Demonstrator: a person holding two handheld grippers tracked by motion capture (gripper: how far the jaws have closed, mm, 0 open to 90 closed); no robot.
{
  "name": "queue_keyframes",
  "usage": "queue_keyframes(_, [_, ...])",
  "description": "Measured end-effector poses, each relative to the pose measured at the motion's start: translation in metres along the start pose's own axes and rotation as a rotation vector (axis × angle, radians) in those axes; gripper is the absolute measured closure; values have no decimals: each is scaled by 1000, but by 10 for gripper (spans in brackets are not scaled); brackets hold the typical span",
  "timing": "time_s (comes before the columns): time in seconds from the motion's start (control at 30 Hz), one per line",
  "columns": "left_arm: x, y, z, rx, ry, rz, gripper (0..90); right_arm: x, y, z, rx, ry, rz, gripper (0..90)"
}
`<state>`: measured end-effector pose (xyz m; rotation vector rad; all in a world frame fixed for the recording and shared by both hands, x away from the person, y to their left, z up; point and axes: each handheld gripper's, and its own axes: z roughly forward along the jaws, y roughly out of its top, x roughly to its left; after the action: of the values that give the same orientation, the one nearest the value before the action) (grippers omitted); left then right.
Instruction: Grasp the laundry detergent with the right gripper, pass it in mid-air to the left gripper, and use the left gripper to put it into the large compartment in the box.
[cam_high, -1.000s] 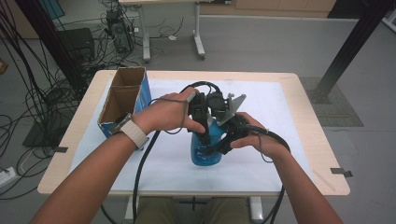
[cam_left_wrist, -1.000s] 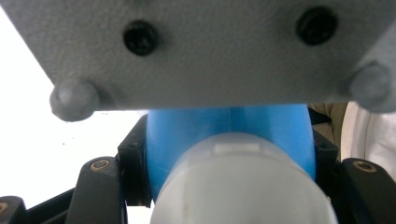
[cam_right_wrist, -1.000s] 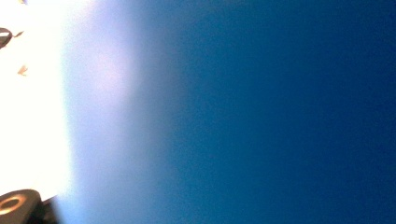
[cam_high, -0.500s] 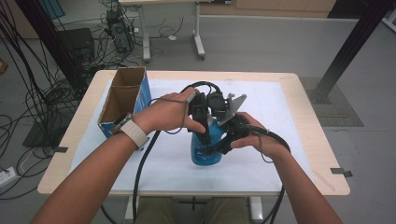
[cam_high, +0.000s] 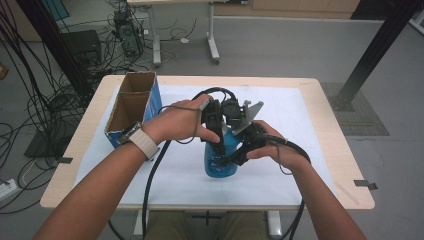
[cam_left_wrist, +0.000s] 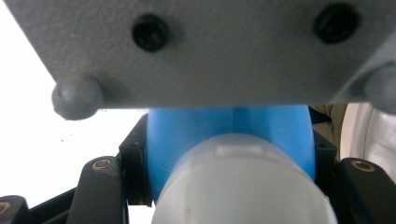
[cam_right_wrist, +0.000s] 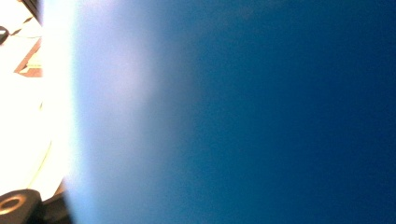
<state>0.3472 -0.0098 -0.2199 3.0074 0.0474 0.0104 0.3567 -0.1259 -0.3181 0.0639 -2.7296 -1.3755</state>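
Observation:
A blue bottle (cam_high: 220, 161) with a white cap stands upright in the middle of the table. My left gripper (cam_high: 219, 129) comes down on its top. In the left gripper view the black jaws flank the white cap (cam_left_wrist: 243, 186) and hold it, with the blue shoulder (cam_left_wrist: 187, 135) behind. My right gripper (cam_high: 236, 154) grips the bottle's body from the right side. In the right gripper view the blue wall (cam_right_wrist: 257, 116) sits blurred right against the lens. Both grippers are shut on the bottle.
An open cardboard box (cam_high: 132, 107) with blue sides stands at the table's far left. White paper (cam_high: 300, 120) covers the wooden table (cam_high: 340, 165). A grey plate (cam_left_wrist: 210, 51) with a small knob hangs close over the left gripper view. Black cables trail from both grippers toward the front edge.

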Motion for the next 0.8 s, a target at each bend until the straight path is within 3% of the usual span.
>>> queue_keyframes(0.8, [0,-3,0,-4,-7,-5,379,1,1,1,-6,2,-1,431])
